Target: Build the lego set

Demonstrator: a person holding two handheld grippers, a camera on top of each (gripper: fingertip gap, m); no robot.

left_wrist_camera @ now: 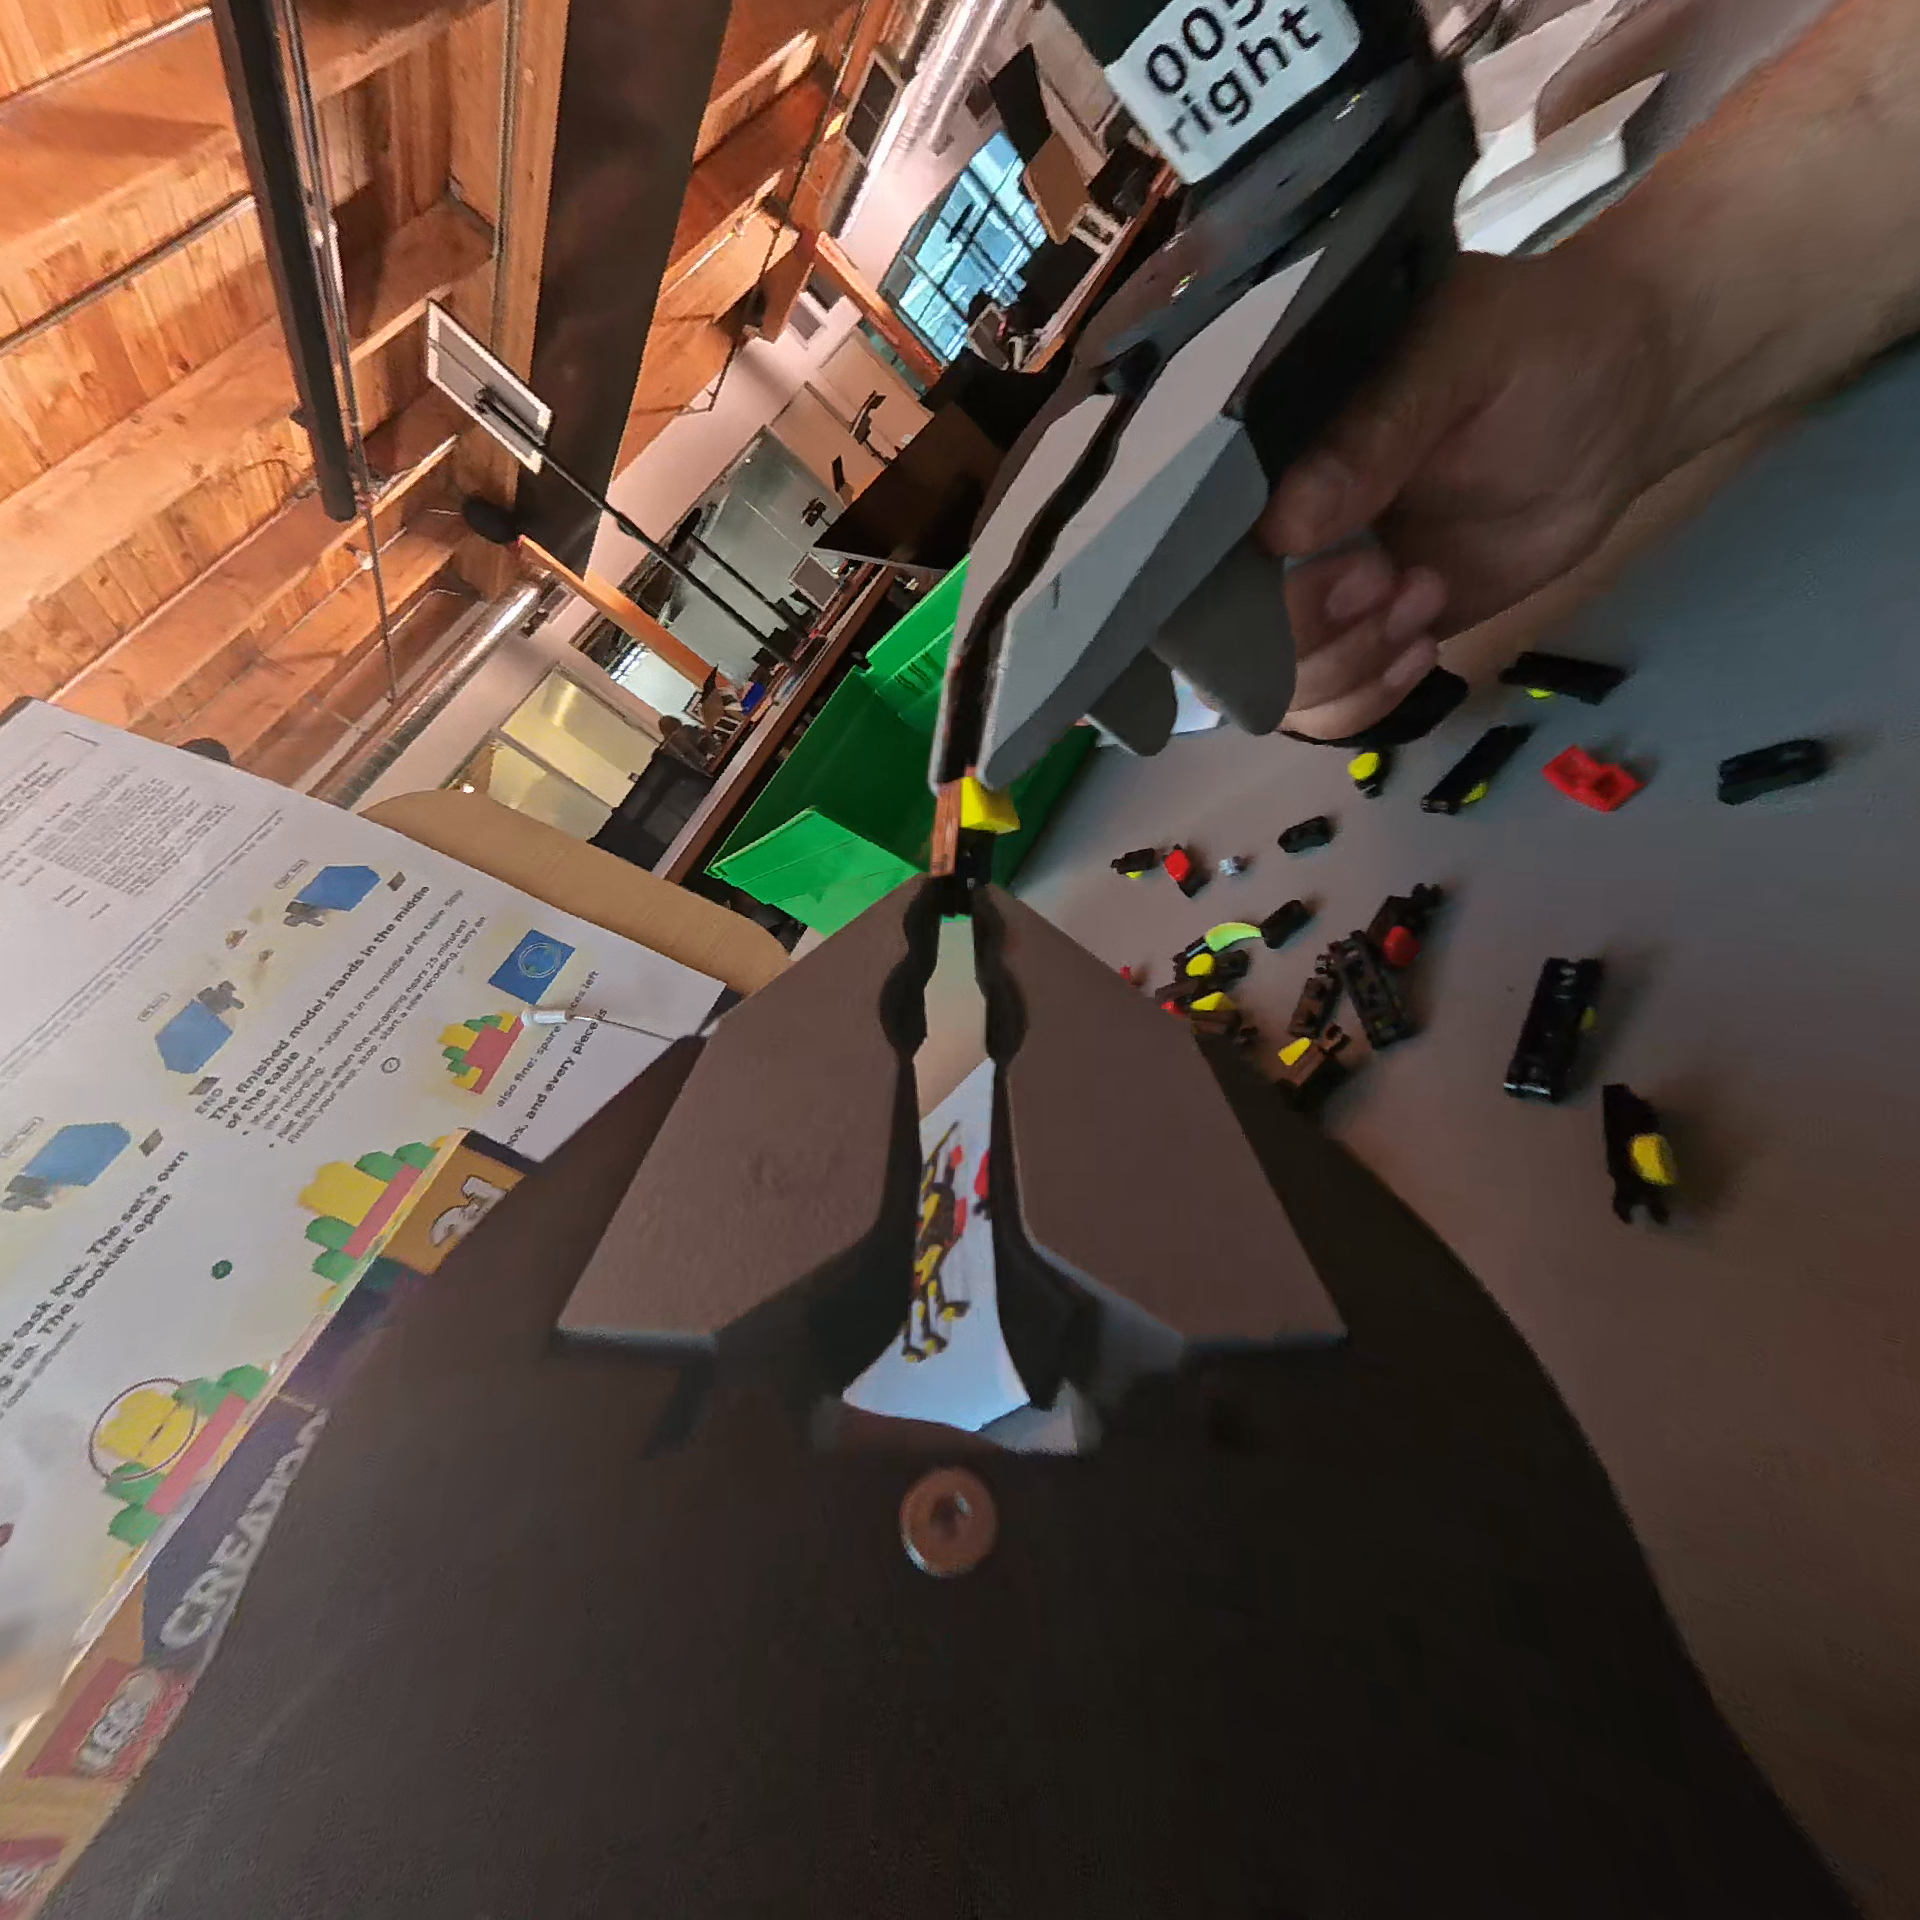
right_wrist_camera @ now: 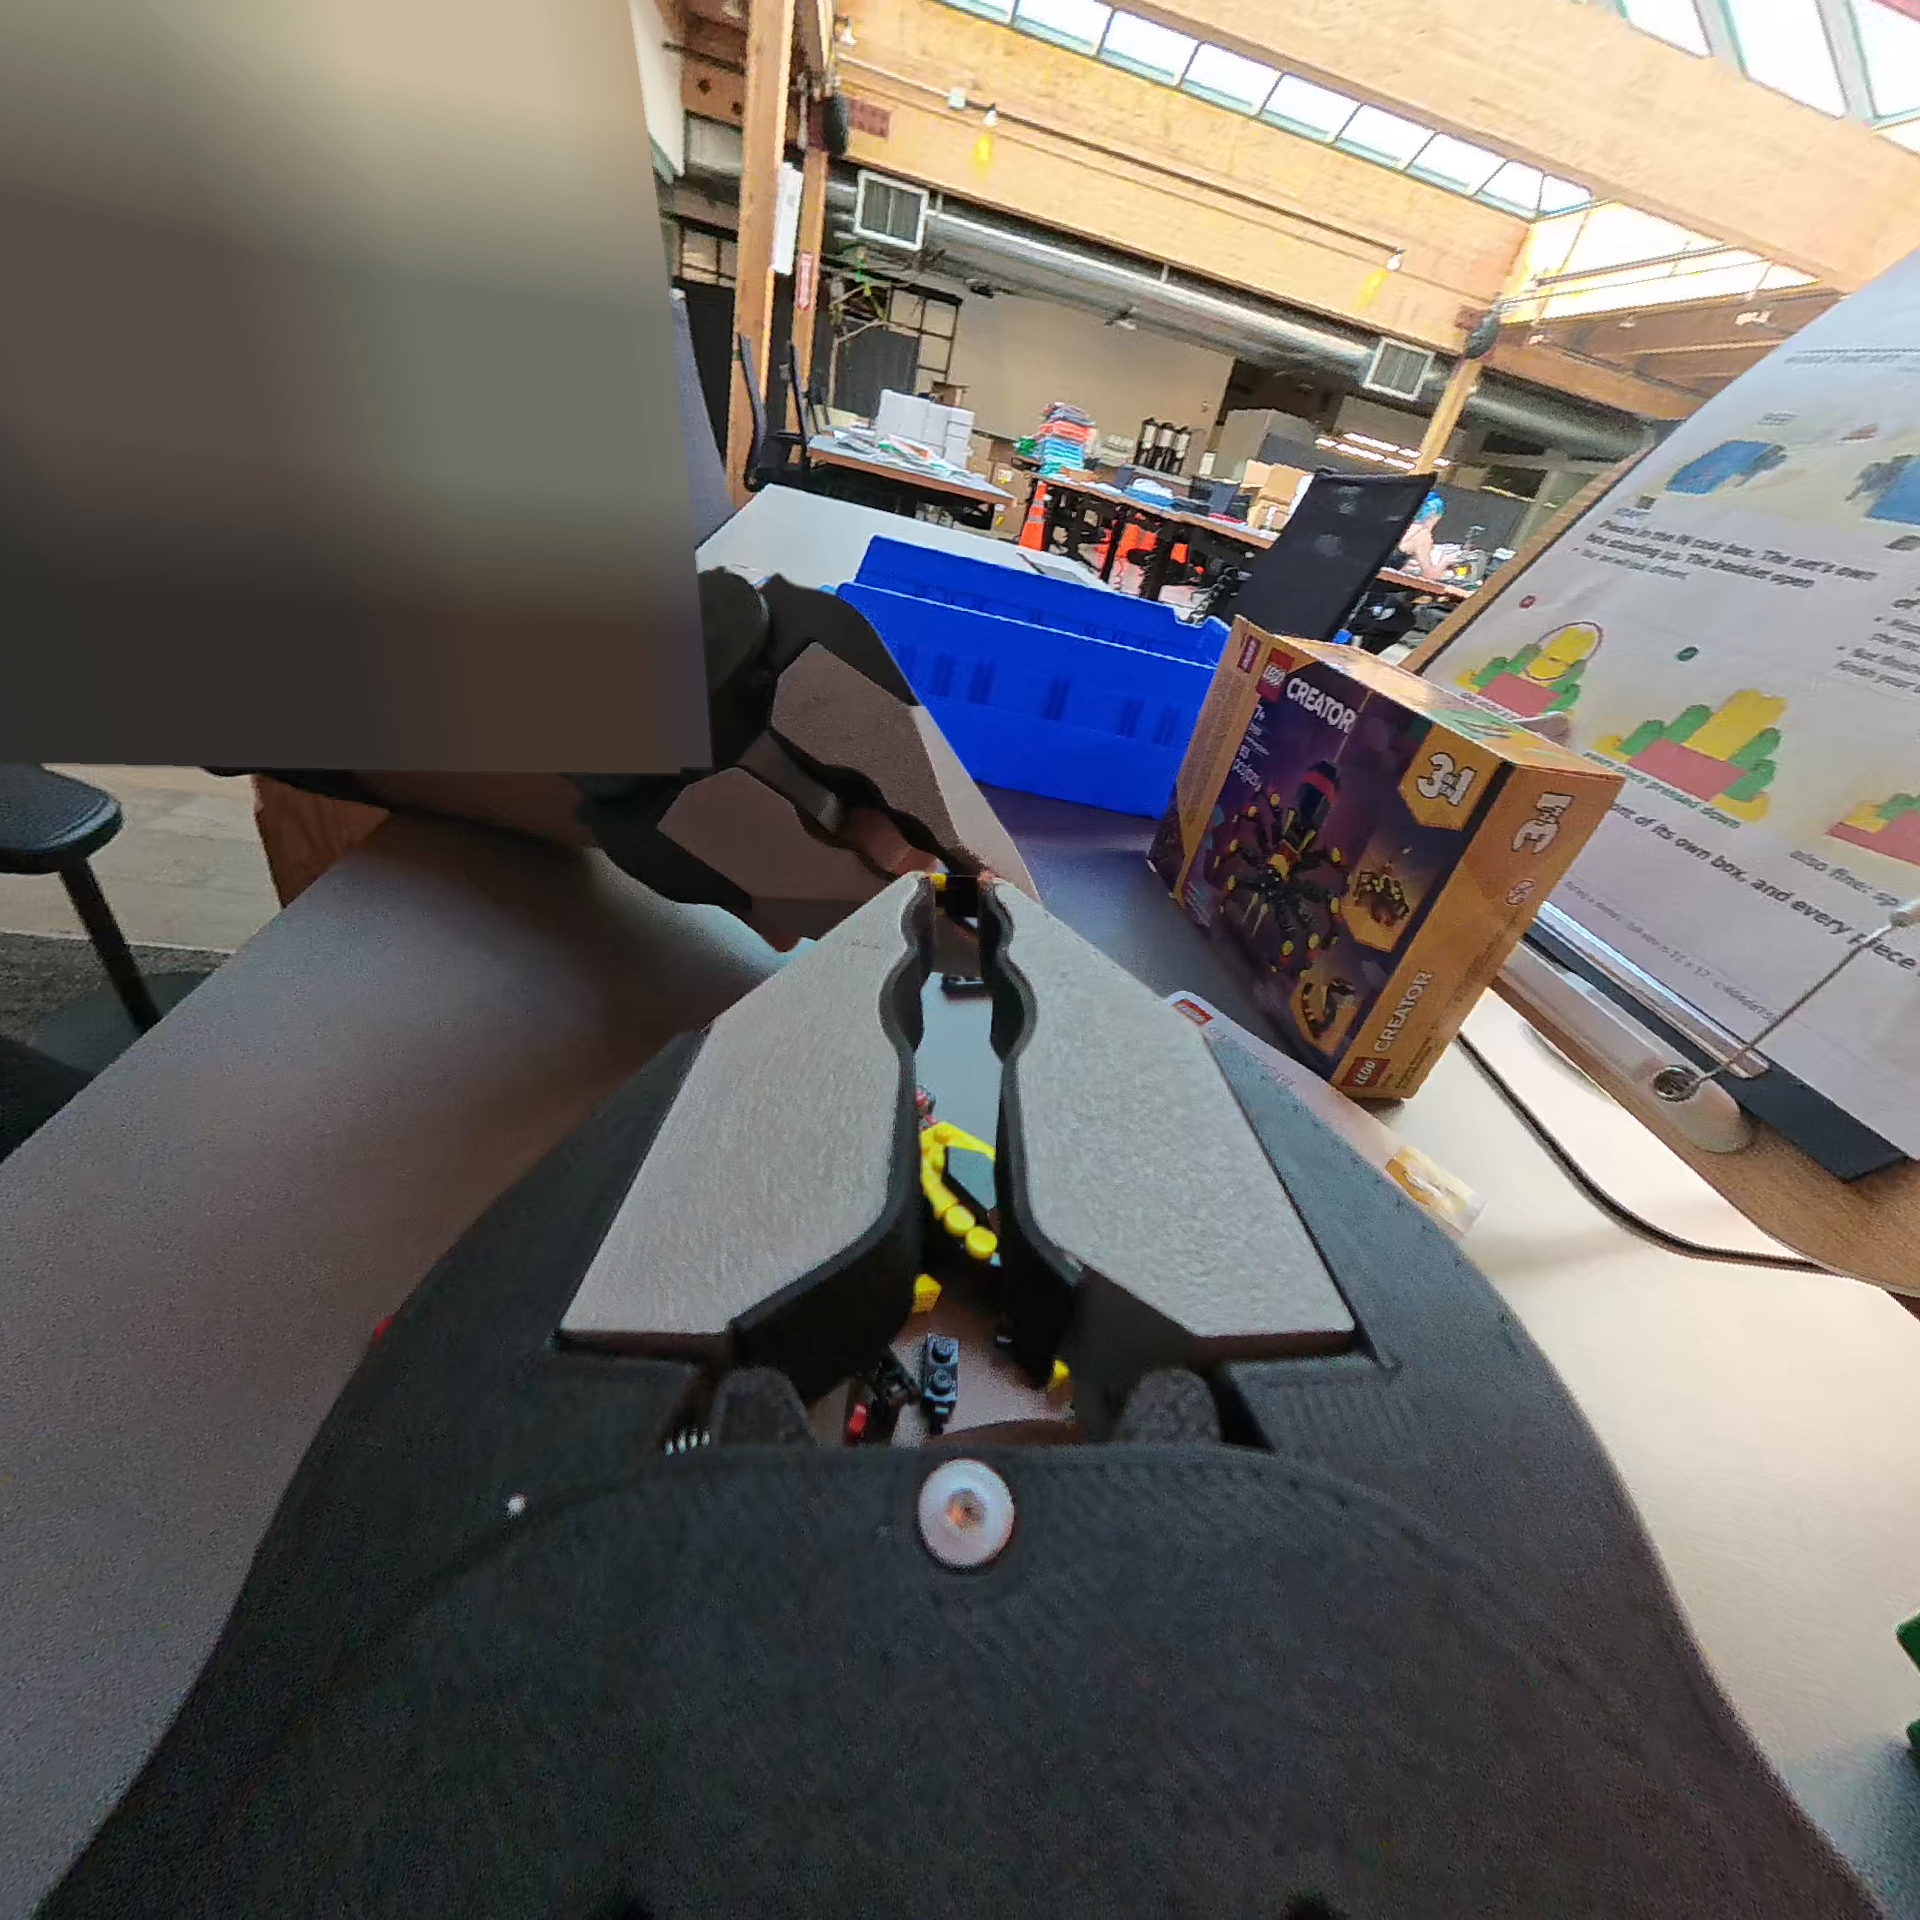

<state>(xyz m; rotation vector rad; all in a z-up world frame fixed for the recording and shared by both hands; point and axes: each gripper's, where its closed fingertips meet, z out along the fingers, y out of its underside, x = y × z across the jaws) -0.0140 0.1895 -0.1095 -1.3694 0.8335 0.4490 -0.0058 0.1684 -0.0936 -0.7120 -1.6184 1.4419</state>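
A small brick assembly [left_wrist_camera: 985,806], made of a yellow slope, a thin brown plate and a black piece, hangs in the air between both grippers. In the left wrist view my left gripper [left_wrist_camera: 956,896] is shut on its black lower end. My right gripper [left_wrist_camera: 961,774] comes down from the upper right, held by a hand [left_wrist_camera: 1475,468], and is shut on the upper end. In the right wrist view my right gripper [right_wrist_camera: 961,891] pinches the black and yellow assembly [right_wrist_camera: 961,900], and the left gripper [right_wrist_camera: 956,871] meets it from the left.
Many loose black, brown, yellow and red bricks [left_wrist_camera: 1351,987] lie on the grey table [left_wrist_camera: 1714,935]. A green bin [left_wrist_camera: 862,790] stands behind. A printed sheet [left_wrist_camera: 260,1039] is propped up at the left. The set's box [right_wrist_camera: 1382,862] and a blue bin [right_wrist_camera: 1039,665] stand nearby. My two grippers' fingertips are within a few centimetres of each other.
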